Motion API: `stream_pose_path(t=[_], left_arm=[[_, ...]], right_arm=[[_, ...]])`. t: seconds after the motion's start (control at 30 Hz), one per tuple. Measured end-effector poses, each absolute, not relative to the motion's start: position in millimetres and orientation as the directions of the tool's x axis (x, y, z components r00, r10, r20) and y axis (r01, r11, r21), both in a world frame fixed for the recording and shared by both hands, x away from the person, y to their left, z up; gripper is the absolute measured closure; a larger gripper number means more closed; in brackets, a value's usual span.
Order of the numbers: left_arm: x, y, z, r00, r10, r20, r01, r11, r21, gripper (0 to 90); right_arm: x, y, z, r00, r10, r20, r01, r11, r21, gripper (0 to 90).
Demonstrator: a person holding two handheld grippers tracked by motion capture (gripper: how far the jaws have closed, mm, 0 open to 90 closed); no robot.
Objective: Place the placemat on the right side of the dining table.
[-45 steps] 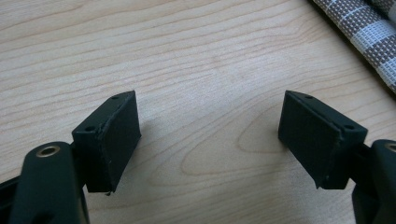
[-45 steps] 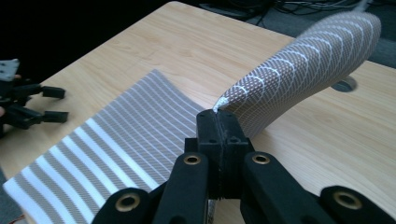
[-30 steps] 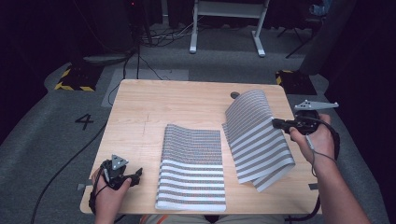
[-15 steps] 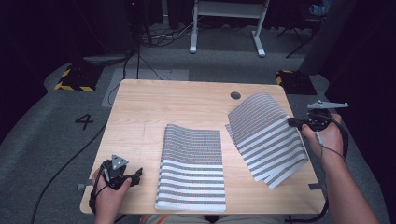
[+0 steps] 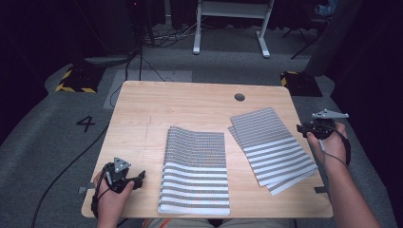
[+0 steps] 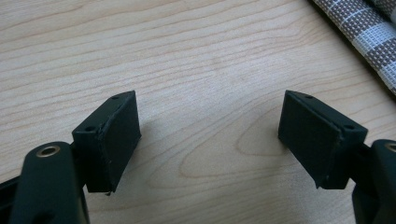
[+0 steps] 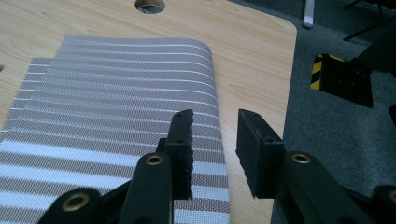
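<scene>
Since its jaws have just opened, right gripper (image 5: 304, 128) is parted narrowly and empty; right cloth (image 5: 273, 142), released, lies flat beside it. Left gripper (image 5: 138, 177): wide, idle, near left cloth (image 5: 196, 168).

Parted claw (image 7: 215, 149) above striped cloth (image 7: 116, 98) edge, nothing gripped

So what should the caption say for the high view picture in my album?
Two striped cloths lie flat on the wooden table, a gripper waiting at each side.
</scene>
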State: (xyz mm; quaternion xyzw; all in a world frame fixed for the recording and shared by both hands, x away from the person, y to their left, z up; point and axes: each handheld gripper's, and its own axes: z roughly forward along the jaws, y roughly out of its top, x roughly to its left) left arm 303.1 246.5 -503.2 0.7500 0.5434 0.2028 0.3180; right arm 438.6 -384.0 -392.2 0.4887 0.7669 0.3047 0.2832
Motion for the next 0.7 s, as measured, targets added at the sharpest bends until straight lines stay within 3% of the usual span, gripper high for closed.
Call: stream_pose_path(t=[0.37,0.7], left_arm=[[303.1,246.5,-503.2,0.327,0.944,-0.041,0.686,-0.208,0.697,21.0],[303.1,246.5,-503.2,0.328,0.944,-0.041,0.686,-0.208,0.697,21.0]], right_arm=[[413.1,-366.6,-377.6,-0.422,0.895,-0.143,0.500,0.361,0.787,61.3],[365.9,-338.8,-369.2,-0.532,0.840,-0.104,0.464,0.392,0.794,56.7]])
